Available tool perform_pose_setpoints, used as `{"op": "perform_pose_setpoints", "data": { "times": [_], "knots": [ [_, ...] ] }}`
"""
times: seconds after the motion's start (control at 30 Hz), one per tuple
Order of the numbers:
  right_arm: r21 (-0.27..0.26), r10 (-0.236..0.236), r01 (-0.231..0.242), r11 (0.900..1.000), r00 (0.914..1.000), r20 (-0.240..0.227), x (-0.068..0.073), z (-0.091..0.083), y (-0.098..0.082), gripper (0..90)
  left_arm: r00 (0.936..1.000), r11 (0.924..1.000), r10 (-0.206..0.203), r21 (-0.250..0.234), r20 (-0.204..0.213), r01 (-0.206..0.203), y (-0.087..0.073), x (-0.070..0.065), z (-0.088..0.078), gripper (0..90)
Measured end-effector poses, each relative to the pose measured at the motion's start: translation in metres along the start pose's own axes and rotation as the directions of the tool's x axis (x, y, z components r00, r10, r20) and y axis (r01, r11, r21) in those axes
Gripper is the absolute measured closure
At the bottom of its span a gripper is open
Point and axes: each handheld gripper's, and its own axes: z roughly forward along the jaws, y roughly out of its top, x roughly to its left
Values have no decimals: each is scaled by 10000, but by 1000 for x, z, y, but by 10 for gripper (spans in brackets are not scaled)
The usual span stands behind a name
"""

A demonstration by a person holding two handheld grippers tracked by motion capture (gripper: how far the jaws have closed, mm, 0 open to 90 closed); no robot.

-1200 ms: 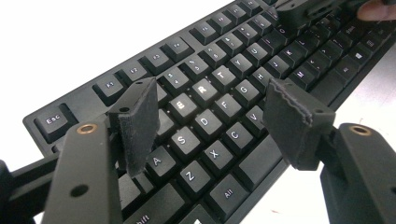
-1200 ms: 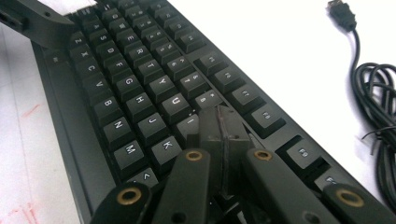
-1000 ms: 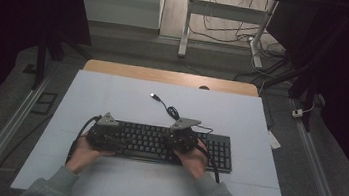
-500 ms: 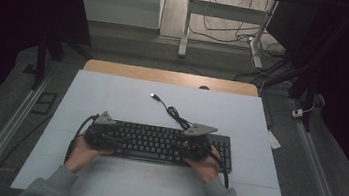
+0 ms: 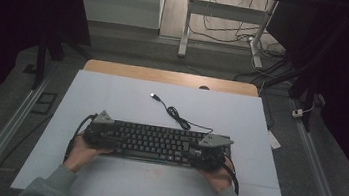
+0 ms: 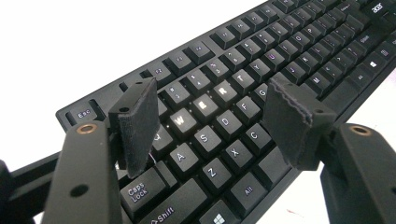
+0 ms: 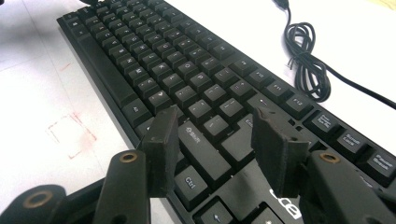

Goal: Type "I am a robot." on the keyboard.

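Both claws stand open, left gripper (image 6: pixel 212 126) over keys marked Caps Lock and Shift, right gripper (image 7: pixel 217 154), jaws just widening, above the matte black plastic keyboard (image 5: pixel 157 143)

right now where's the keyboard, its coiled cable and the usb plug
keyboard (image 5: pixel 157 143): high view, on the middle key rows.
coiled cable (image 7: pixel 308 63): right gripper view, on the bundled loops.
usb plug (image 5: pixel 153 95): high view, on the cable's free end.
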Motion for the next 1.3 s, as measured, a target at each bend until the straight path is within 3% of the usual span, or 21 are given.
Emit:
{"op": "perform_pose_setpoints", "data": {
  "times": [0.43, 0.53, 0.67, 0.8, 1.1, 1.3],
  "knots": [
    [-76, -38, 39, 10000, 9999, 129, -1, 1, 1, 510, 9999, 9997, 130, -186, -37, -131, 6, -4, 6, 365],
    [-45, -73, 73, 10000, 9999, 126, -1, 1, 1, 510, 9997, 9996, 232, -147, 13, -232, 10, -6, 10, 371],
    [-15, -108, 108, 9999, 9999, 84, 0, 2, 2, 511, 9996, 9996, 60, -286, 279, -52, 16, -9, 13, 398],
    [-17, -141, 141, 9999, 9999, 75, 1, 3, 2, 511, 9984, 9992, 183, -362, 535, -163, 20, -12, 16, 495],
    [39, -160, 159, 9999, 9999, 56, 1, 5, 2, 511, 9940, 9956, 923, 115, 590, -931, 24, -19, 30, 866],
    [119, -200, 199, 9997, 9998, 72, 2, 5, 2, 510, 9913, 9904, 1262, 525, 372, -1281, 23, -24, 40, 887]
  ]
}}
